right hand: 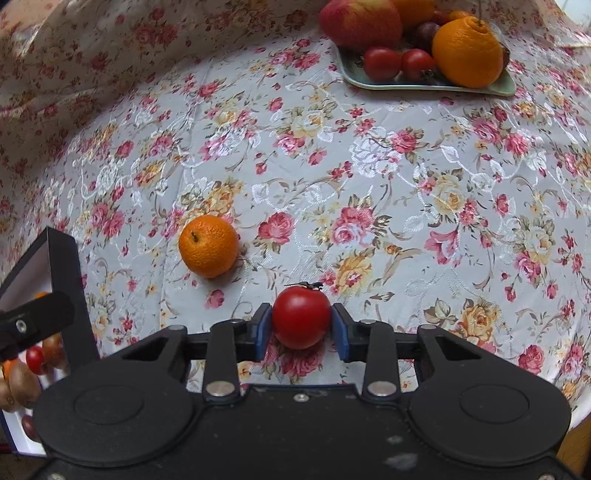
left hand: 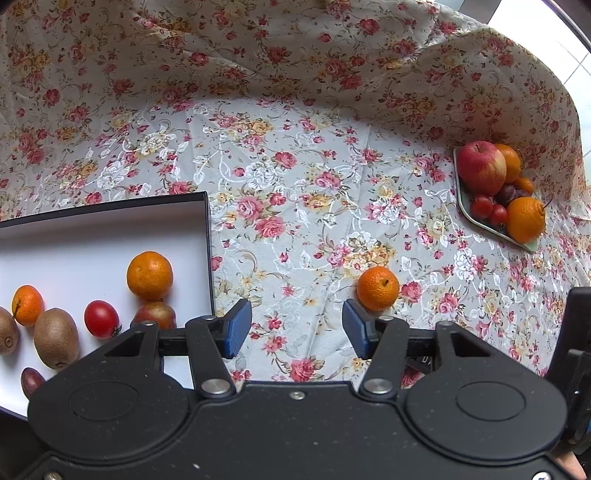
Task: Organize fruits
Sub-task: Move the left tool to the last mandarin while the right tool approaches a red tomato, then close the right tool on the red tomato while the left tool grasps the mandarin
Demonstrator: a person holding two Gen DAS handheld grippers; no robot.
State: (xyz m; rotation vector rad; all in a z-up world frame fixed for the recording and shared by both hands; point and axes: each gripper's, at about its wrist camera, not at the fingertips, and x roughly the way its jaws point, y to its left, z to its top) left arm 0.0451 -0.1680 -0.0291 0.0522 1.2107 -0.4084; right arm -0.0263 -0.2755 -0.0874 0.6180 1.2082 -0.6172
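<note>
My right gripper (right hand: 301,326) is shut on a red tomato (right hand: 301,317), held above the floral cloth. A loose mandarin (right hand: 208,246) lies on the cloth to its left; the left wrist view shows the same mandarin (left hand: 378,288) just beyond the right fingertip of my open, empty left gripper (left hand: 296,326). A black-edged white box (left hand: 92,236) at the left holds mandarins (left hand: 149,275), kiwis (left hand: 56,338), a tomato (left hand: 100,318) and darker fruit. A pale plate (right hand: 436,85) at the far right carries an apple (right hand: 360,22), a large orange (right hand: 467,51), two tomatoes (right hand: 382,63) and more.
The floral tablecloth (left hand: 295,166) covers the table and rises in folds at the back. The box corner (right hand: 62,251) and part of the left gripper (right hand: 33,317) show at the left of the right wrist view. White floor tiles (left hand: 576,55) appear at the far right.
</note>
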